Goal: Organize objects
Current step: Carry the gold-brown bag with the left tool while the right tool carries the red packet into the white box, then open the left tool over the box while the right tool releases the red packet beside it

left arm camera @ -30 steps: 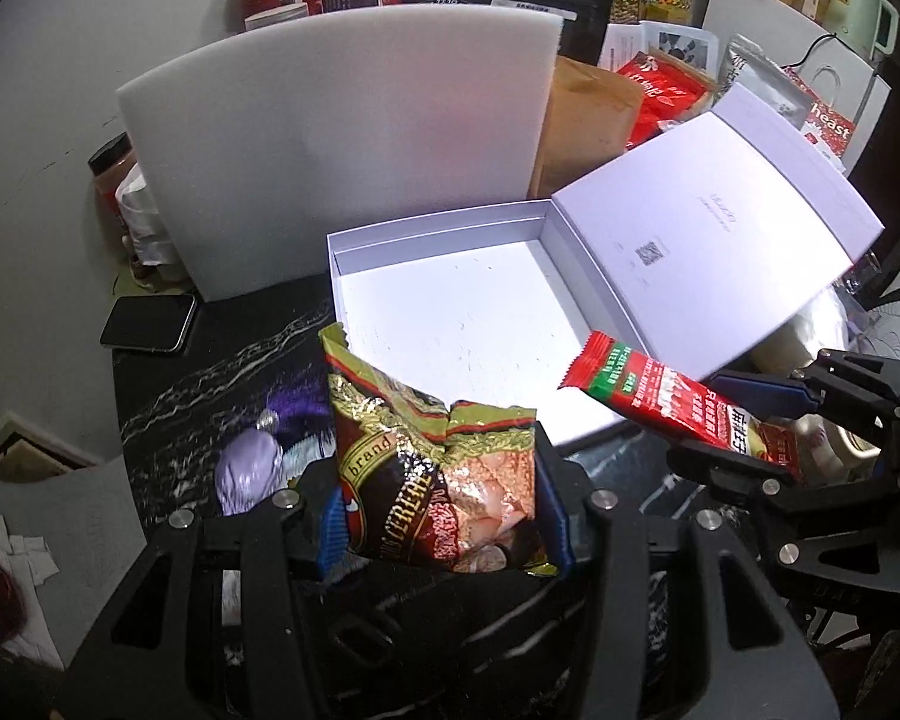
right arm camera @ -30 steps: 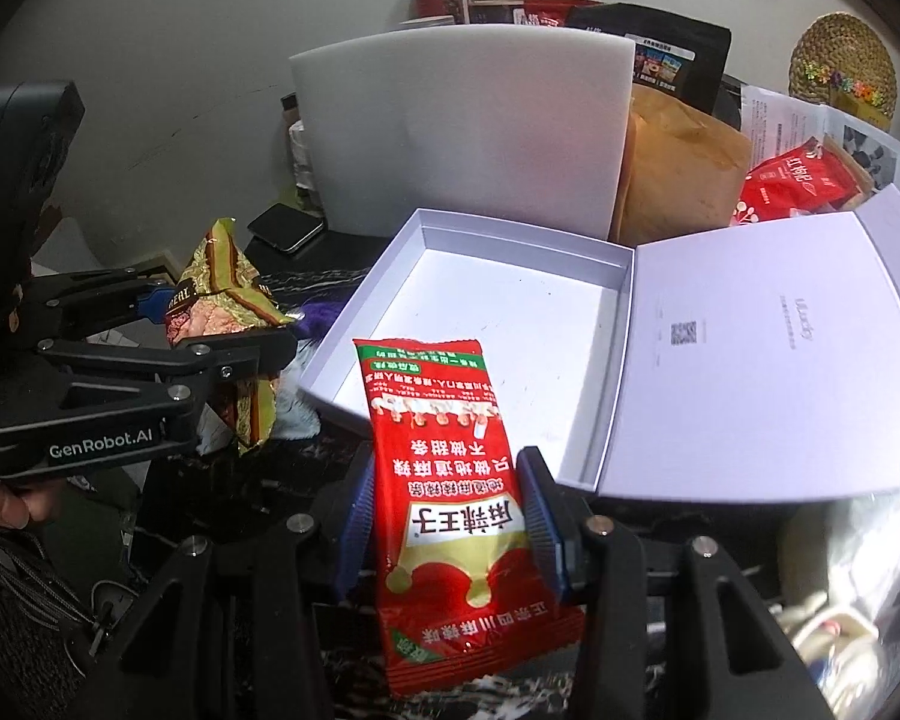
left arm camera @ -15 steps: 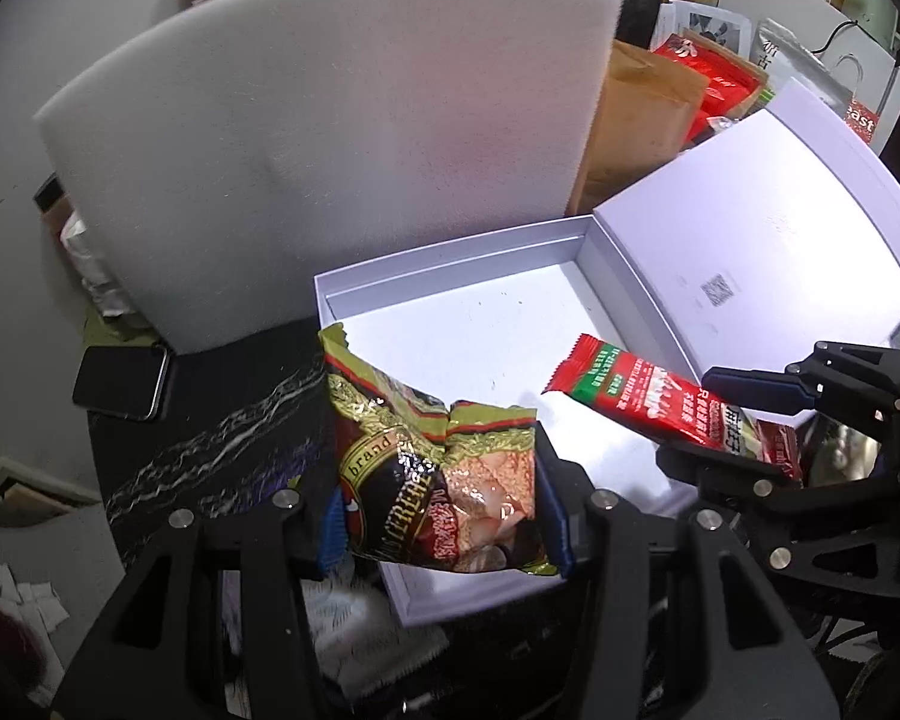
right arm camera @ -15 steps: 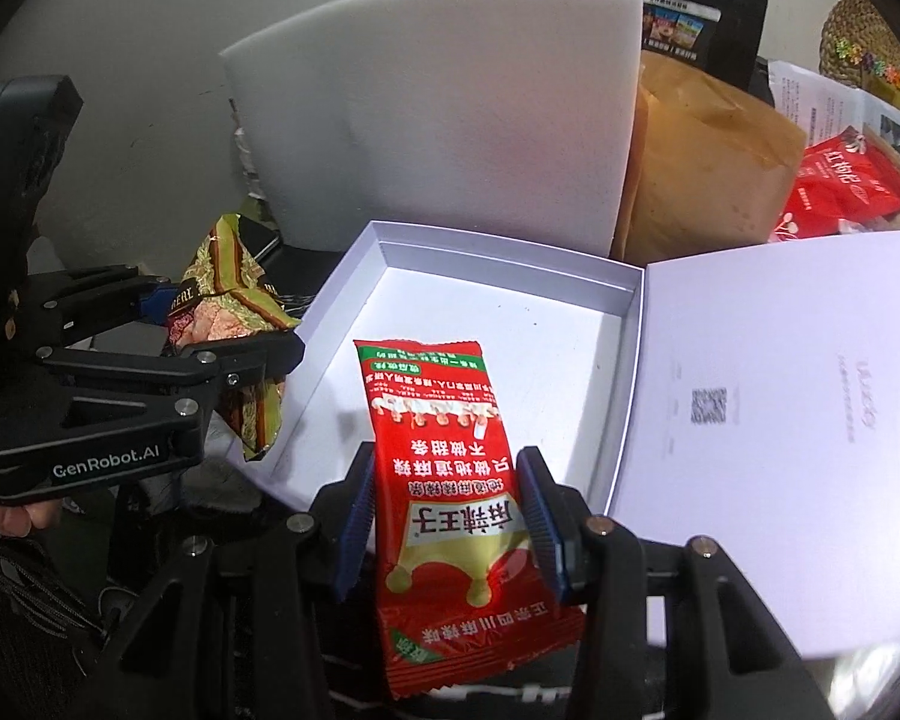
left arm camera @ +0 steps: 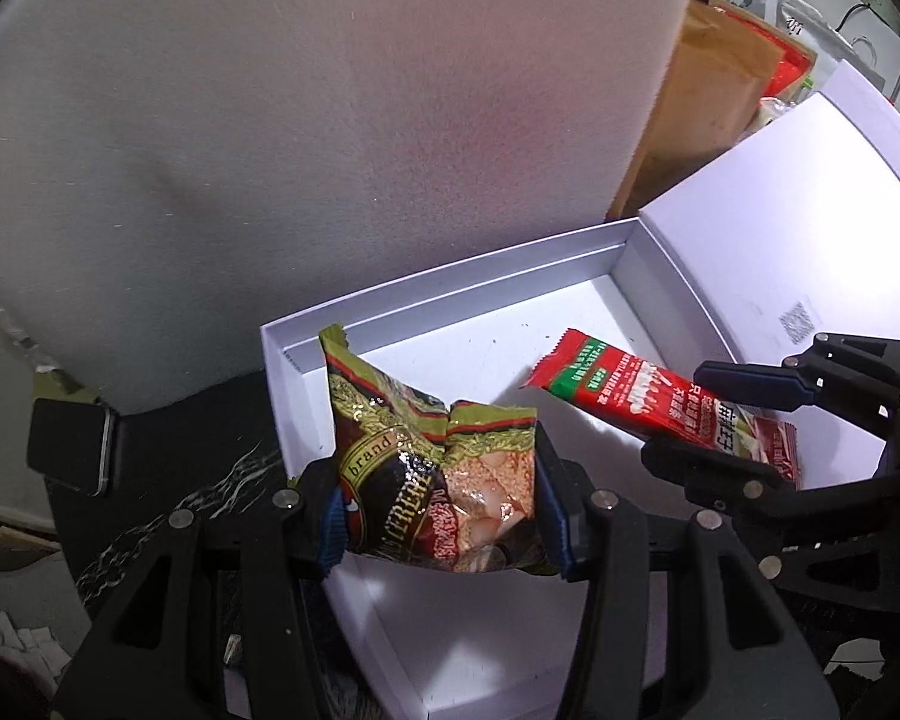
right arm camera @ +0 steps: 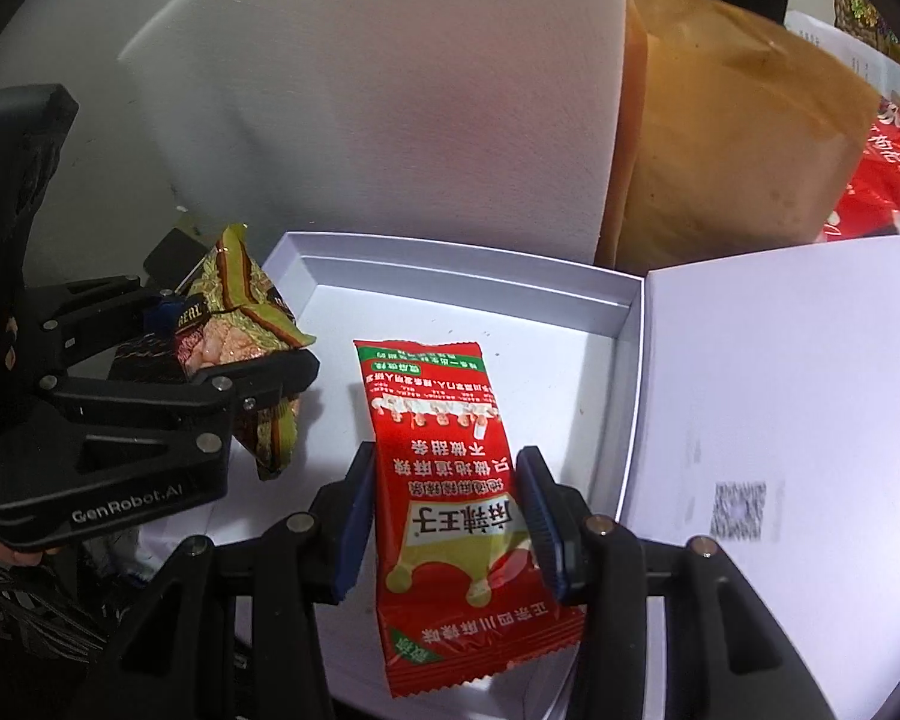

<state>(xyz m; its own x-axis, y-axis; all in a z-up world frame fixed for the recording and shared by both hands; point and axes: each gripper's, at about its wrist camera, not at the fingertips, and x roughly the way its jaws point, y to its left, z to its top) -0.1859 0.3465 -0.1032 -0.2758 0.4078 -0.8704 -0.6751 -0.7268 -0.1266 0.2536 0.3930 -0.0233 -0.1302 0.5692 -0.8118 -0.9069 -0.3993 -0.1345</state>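
Left gripper [left arm camera: 444, 516]: lower centre of the left wrist view, blue pads pinching the green-and-brown snack bag [left arm camera: 432, 468] from both sides.
Green-and-brown snack bag: crumpled, held upright, sealed top edge pointing to the upper frame; it hangs over the near left part of the white box [left arm camera: 450, 312].
Right gripper [right arm camera: 444, 531]: lower centre of the right wrist view, fingers clamped on the edges of the red packet [right arm camera: 450, 510].
Red packet: long axis runs up the frame, away from the camera; green-banded end points toward the box's far wall. In the left wrist view it lies at the right, slanting toward the upper left.
White box: open, lid [right arm camera: 810, 420] folded out at right.
Around: white foam sheet [right arm camera: 402, 96] standing behind the box; brown paper bag [right arm camera: 738, 138] at upper right; black phone [left arm camera: 72, 450] at left on the dark marbled table [left arm camera: 168, 480].
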